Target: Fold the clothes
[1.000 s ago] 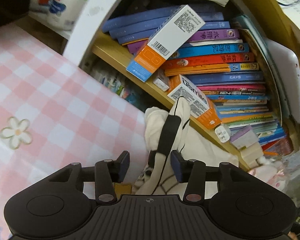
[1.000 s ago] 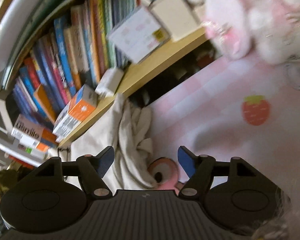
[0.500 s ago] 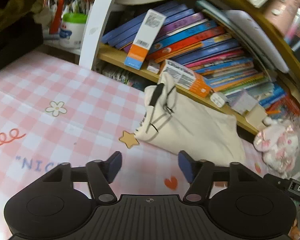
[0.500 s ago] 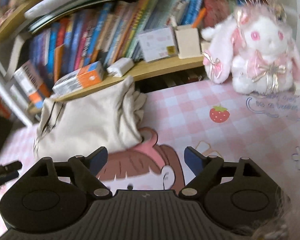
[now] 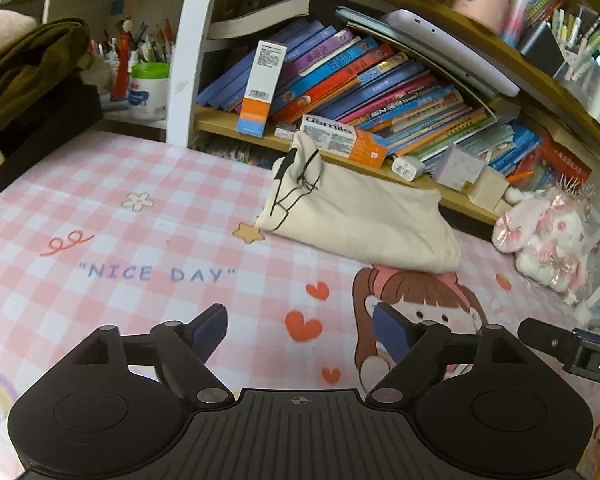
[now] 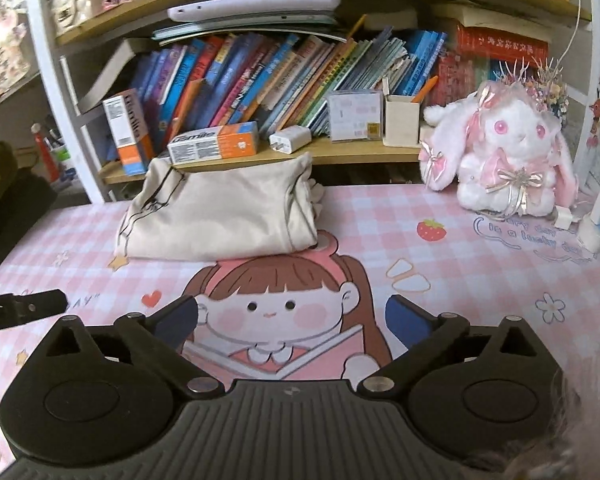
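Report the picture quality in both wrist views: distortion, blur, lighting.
Left wrist view: strong fisheye bending of the shelf, sharp on the folded cream garment, dim corners. Right wrist view: the same barrel curve, slightly softer, brighter around the plush rabbit.

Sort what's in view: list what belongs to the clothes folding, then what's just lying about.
Job:
cream garment, folded, by the shelf
left gripper, jaws opening, nothing between them
right gripper, same

Lying about:
plush rabbit
toothpaste box
white charger
books
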{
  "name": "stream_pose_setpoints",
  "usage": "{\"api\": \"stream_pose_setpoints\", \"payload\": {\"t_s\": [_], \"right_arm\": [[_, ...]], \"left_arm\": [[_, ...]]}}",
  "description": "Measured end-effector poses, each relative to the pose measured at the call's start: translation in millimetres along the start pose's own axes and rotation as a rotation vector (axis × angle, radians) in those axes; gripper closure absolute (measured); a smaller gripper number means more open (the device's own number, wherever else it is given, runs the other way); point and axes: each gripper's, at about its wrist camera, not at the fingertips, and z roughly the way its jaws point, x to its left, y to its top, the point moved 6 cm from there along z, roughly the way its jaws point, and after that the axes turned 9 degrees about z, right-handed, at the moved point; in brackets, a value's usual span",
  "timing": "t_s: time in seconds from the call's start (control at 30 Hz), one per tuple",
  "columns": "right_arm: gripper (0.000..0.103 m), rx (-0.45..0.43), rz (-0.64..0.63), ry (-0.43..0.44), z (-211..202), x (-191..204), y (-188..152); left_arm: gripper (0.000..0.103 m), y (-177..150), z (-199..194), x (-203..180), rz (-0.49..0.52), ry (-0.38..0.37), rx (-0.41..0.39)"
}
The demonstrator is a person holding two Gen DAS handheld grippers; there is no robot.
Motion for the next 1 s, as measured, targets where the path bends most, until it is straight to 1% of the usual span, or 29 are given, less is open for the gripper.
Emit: {"api": "stream_pose_setpoints", "payload": {"t_s": [0.03,0.1,0.17,0.23,0.37,0.5,0.7,1.0], "right_arm": [[0.000,-0.004,-0.004,-0.006,-3.7,0.0,-3.3],[0.000,-0.003,-0.001,-0.023,-9.6,-0.9,-8.7],[0.000,-0.003,0.005,-0.037,-15.2,-2.1,-13.7],[0.000,-0.007,0.011,-0.043,-19.5,-3.6,-18.5],[0.000,-0.031,-0.012,-0.069,-24.9,-6.2,-25.3],[0.000,-0.041,-0.028,-0.069,-27.1,-7.3,-29.3],[0.000,-0.050,-0.037,-0.064,-31.5,-8.4,-30.8],[0.000,-0.069,-0.045,-0.069,-34.3,-9.3,-29.2]], "left_arm": [[0.016,-3.4,-3.4,-2.1,0.002,0.018,-0.004],[0.009,-10.3,-10.5,-6.8,0.010,0.056,-0.017],[0.007,-17.1,-18.2,-11.9,0.021,0.094,-0.035],[0.007,-22.5,-23.4,-17.2,0.046,0.114,-0.036],[0.006,-22.5,-26.9,-21.7,0.059,0.136,-0.039],[0.005,-22.8,-29.0,-26.5,0.064,0.137,-0.053],[0.005,-22.4,-29.4,-41.0,0.128,0.131,-0.062],[0.004,-22.2,-29.6,-46.8,0.166,0.125,-0.064]]}}
